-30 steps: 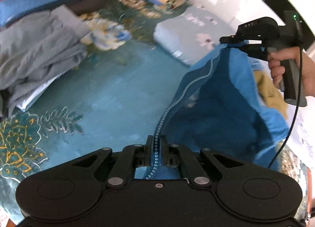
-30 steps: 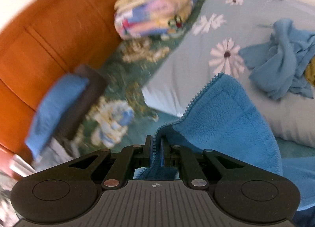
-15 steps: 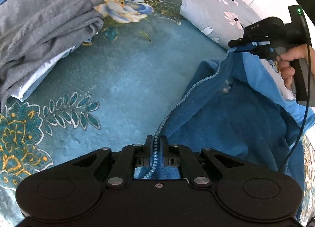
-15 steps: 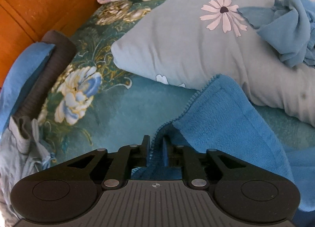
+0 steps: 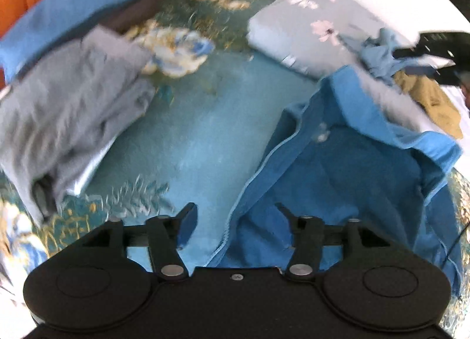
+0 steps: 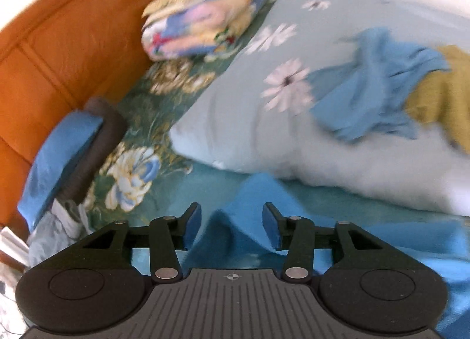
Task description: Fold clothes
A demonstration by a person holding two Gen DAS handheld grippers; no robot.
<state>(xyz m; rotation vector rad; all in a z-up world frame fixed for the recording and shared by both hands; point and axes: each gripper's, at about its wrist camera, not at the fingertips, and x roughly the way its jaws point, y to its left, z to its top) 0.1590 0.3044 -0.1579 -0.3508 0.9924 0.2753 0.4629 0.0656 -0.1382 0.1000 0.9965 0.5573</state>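
The blue fleece jacket (image 5: pixel 346 168) is spread on the teal bedspread (image 5: pixel 199 133), its zipper edge running from near centre toward the far right. The left gripper (image 5: pixel 235 215) is opening, its jaws released over the zipper hem, nothing pinched. The right gripper (image 6: pixel 232 221) is likewise opening, a fleece fold lying loose between its jaws. Open bedspread is left between the jacket and the grey garment (image 5: pixel 67 110) at left.

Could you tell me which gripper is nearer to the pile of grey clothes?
Left. The left gripper has the grey clothes pile close alongside; the right gripper sits further off, beside the floral pillow.
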